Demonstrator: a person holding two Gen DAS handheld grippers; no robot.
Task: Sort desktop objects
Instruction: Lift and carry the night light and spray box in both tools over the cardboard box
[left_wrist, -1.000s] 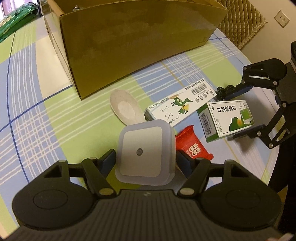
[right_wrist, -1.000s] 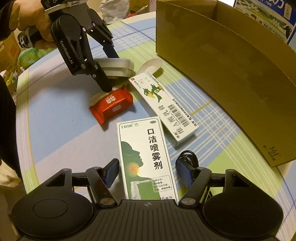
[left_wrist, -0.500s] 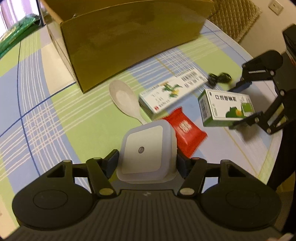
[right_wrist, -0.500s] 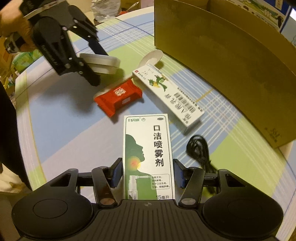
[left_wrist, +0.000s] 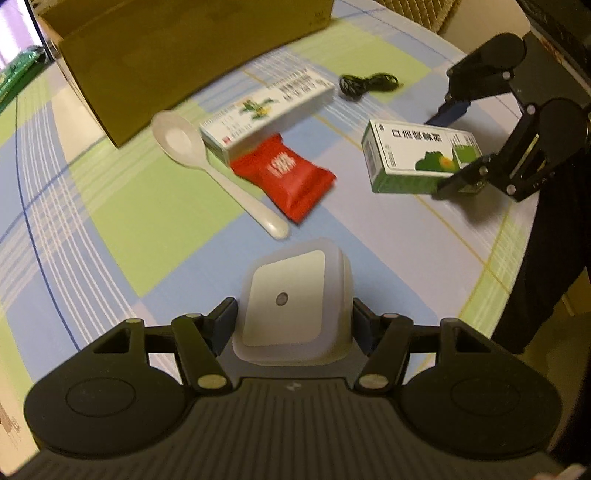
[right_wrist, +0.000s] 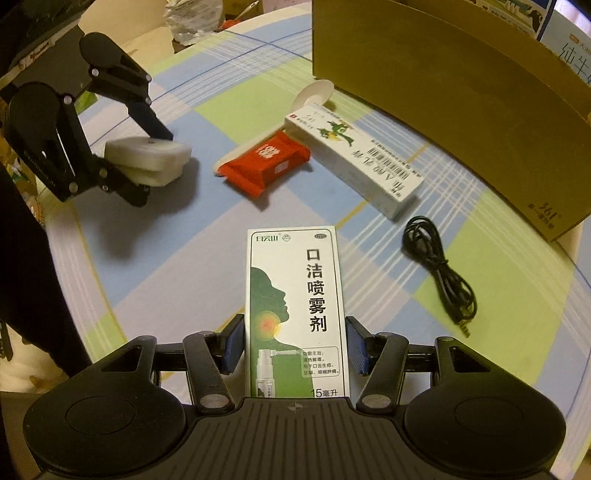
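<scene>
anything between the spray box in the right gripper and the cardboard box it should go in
Yes, on the table: the long white medicine box and the coiled black cable lie between the green spray box, held by the right gripper, and the cardboard box. Carried above them, nothing visible blocks it.

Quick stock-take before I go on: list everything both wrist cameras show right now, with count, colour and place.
Cardboard box: one, brown, far edge of table.
Spoon: one, white, beside the box, handle under the red packet.
Long medicine box: one, white with green print, in front of the cardboard box.
Snack packet: one, red, mid-table.
Cable: one, black, coiled, near the long medicine box.
Tablecloth: one, blue-green plaid.
Night light: one, white, in left gripper, off the table.
Spray box: one, green-white, in right gripper.
</scene>
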